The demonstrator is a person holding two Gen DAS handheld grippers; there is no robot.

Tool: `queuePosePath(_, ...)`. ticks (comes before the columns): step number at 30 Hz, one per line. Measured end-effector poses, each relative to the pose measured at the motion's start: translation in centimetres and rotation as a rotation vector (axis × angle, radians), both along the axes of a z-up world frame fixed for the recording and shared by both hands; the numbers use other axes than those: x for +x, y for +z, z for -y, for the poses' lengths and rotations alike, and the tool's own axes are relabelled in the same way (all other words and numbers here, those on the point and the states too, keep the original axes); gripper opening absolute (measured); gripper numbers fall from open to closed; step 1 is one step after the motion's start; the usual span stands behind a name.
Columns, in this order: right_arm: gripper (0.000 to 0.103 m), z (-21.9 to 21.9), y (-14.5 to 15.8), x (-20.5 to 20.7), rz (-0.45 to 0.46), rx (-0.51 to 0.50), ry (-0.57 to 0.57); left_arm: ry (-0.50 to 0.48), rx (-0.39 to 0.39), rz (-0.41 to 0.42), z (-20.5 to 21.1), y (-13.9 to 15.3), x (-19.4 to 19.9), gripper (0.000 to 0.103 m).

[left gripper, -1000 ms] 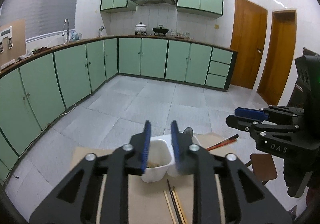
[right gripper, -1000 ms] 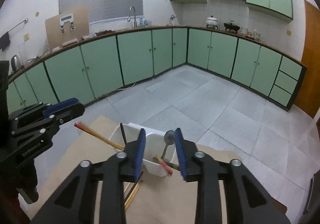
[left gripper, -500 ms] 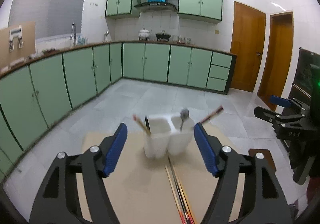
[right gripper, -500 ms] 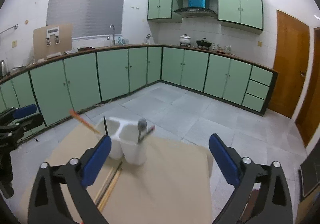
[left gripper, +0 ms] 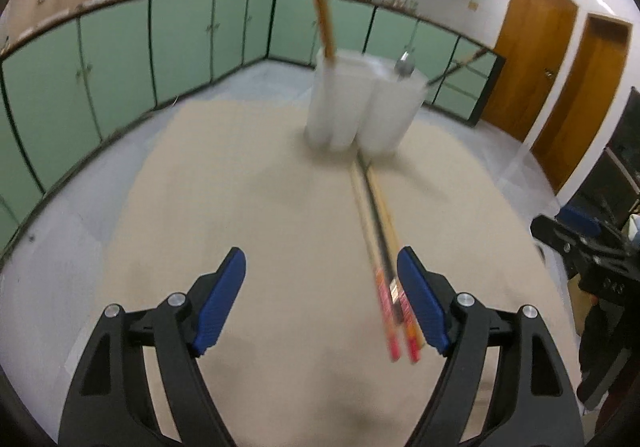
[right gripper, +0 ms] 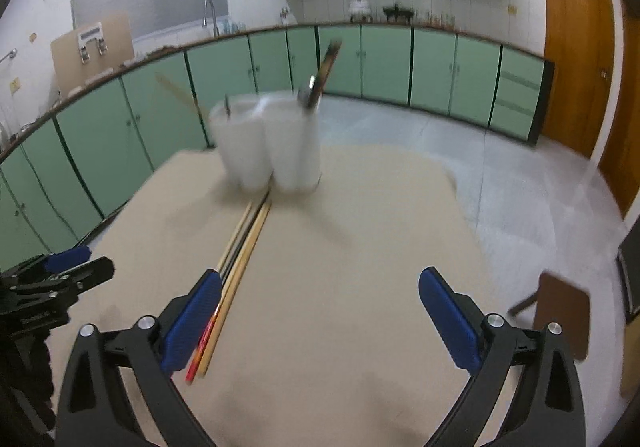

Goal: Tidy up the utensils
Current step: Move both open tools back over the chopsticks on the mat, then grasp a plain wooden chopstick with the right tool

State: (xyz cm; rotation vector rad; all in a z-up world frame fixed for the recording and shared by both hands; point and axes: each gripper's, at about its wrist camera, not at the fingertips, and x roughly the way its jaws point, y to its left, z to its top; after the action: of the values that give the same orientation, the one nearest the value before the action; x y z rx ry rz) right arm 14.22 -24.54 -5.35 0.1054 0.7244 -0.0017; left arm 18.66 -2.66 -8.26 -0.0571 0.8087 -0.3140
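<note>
Both of your grippers hang low over a beige table [left gripper: 224, 183], and neither is carrying anything. Your left gripper [left gripper: 322, 299] has its blue-padded jaws spread wide with nothing between them. Your right gripper [right gripper: 320, 319] is spread wider and is equally bare.

A white, two-compartment utensil holder [left gripper: 362, 103] stands upright toward the far edge of the table, roughly centred. It already contains several items. A reddish-brown chopstick [left gripper: 325, 27] leans out of the left compartment. A metal spoon [left gripper: 405, 67] and another stick rise from the right one. Standing them on end keeps the handles up where you can reach them, which seems to be the aim of the tidying.

A tight bundle of loose chopsticks [left gripper: 380, 239] lies flat on the table. It runs from the foot of the holder straight back toward the near edge. The red and orange ends point at you. In the left wrist view the bundle sits just inside the right-hand finger. In the right wrist view it sits beside the left-hand finger, so it lies between your two grippers. These look like the pieces left to sort. Motion blur hides the exact count.
</note>
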Motion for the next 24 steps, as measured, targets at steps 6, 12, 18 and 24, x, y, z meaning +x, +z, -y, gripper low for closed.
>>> queuePosePath(6, 0.097, -2.6, -4.7, -1.1, -0.101, 0.024, -0.008, 0.01, 0.074, -0.072, -0.3, -3.8, -1.2, 0.076)
queuePosePath(12, 0.096, -4.3, -6.7, -1.6, -0.15, 0.019, 0.001, 0.011, 0.111, -0.112, -0.9, -6.0, -1.8, 0.076)
queuePosePath(18, 0.086, -5.5, -7.7, -1.6, -0.185, -0.003, 0.027, 0.014, 0.108, -0.129, -1.3, -6.5, -2.2, 0.076)
queuePosePath(24, 0.079, -6.9, -8.3, -1.7, -0.207, -0.022, 0.062, 0.027, 0.1, -0.132, -1.7, -6.4, -2.0, 0.076)
